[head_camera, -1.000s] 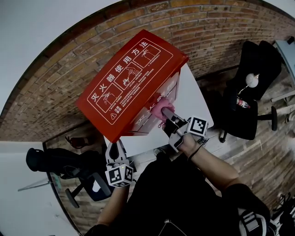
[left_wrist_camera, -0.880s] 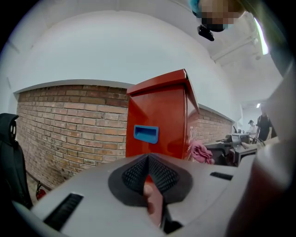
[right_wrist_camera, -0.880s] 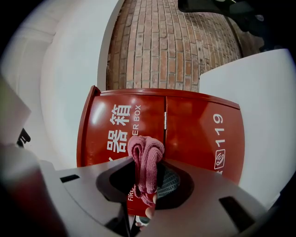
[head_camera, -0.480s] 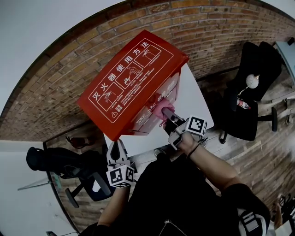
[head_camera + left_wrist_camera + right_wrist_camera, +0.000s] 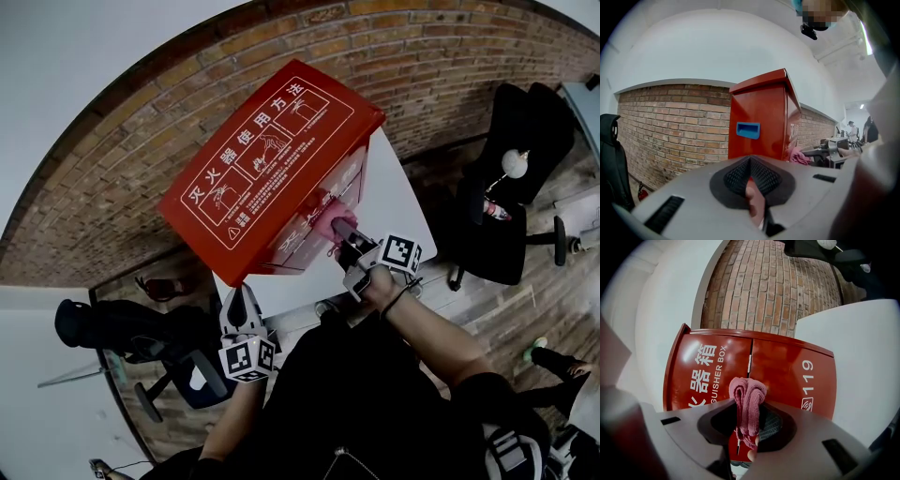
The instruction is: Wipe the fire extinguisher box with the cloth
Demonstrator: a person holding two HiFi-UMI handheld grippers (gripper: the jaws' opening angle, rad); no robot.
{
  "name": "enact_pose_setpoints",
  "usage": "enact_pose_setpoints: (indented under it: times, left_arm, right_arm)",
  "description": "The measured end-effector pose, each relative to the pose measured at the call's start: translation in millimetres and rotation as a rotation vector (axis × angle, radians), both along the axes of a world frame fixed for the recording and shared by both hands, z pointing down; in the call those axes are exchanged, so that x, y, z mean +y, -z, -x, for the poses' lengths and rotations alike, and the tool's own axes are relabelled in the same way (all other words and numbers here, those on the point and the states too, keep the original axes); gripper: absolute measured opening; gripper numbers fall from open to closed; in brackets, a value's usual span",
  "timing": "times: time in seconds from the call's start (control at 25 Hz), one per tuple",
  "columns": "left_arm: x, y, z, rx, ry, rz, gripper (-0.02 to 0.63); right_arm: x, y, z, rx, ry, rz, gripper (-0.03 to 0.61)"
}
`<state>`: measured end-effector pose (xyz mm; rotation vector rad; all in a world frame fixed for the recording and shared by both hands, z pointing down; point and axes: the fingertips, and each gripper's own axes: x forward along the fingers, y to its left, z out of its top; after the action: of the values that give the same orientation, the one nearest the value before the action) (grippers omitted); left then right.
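A red fire extinguisher box (image 5: 272,159) with white instruction print on its lid stands on a white table (image 5: 398,202) against a brick wall. My right gripper (image 5: 339,228) is shut on a folded pink cloth (image 5: 328,217) and holds it at the box's front face. In the right gripper view the cloth (image 5: 747,401) sticks up between the jaws, right before the box's double doors (image 5: 754,373). My left gripper (image 5: 240,302) hangs low at the table's left corner, shut and empty. In the left gripper view the box's side (image 5: 761,122) with a blue handle (image 5: 748,130) is ahead.
A black office chair (image 5: 511,178) stands to the right of the table, another black chair (image 5: 141,337) at the lower left. The brick wall (image 5: 112,187) runs behind the box. A person's foot (image 5: 553,361) shows on the wooden floor at the right.
The right gripper with the cloth has barely shifted on the box's front. A person's foot has come into view at the right edge. The left gripper stays put.
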<state>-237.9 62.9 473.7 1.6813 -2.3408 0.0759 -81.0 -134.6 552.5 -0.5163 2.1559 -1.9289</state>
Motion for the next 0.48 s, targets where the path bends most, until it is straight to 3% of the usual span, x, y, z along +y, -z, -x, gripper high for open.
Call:
enact_pose_setpoints:
  times: [0.48]
  left_arm:
    - [-4.0,-4.1,-3.8,-0.004,-0.015,0.013,0.028]
  right_arm:
    - [0.1,-11.2,-1.7,0.033,0.001,0.015,0.103]
